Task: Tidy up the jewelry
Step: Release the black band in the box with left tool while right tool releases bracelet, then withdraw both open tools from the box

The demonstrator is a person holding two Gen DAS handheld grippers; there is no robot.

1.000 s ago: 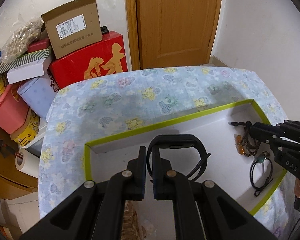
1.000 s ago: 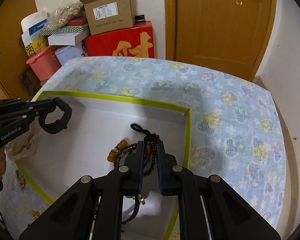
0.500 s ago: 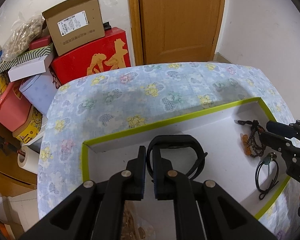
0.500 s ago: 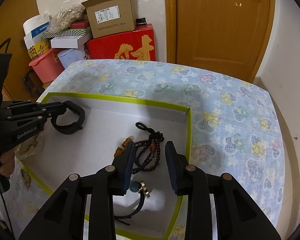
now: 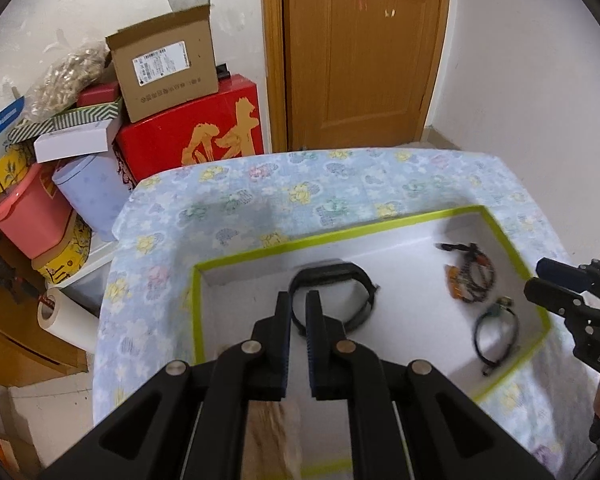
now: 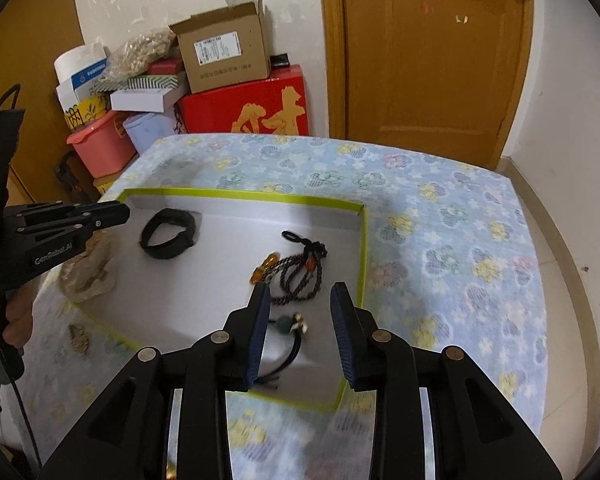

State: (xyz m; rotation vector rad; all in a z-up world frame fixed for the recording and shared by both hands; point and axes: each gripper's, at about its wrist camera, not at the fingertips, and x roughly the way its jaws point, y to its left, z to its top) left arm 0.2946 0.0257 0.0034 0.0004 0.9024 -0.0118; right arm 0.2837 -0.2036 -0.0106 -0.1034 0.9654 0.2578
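Left gripper (image 5: pixel 297 306) narrow, empty above black band (image 6: pixel 168 234); right gripper (image 6: pixel 300 300) wide over bead bracelet (image 6: pixel 296 276) in tray (image 6: pixel 244 194).

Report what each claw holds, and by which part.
Nothing. The right claw is open over the beads; the black band lies in the tray, apart from the left claw.

Home interior, likely a spare or storage room. Wooden door (image 6: pixel 432 56) in a scuffed white wall; table under a floral cloth (image 6: pixel 440 216). Corner heaped with a cardboard box (image 5: pixel 166 66), red gift box (image 5: pixel 204 128) and pink plastic tub (image 5: pixel 24 216).
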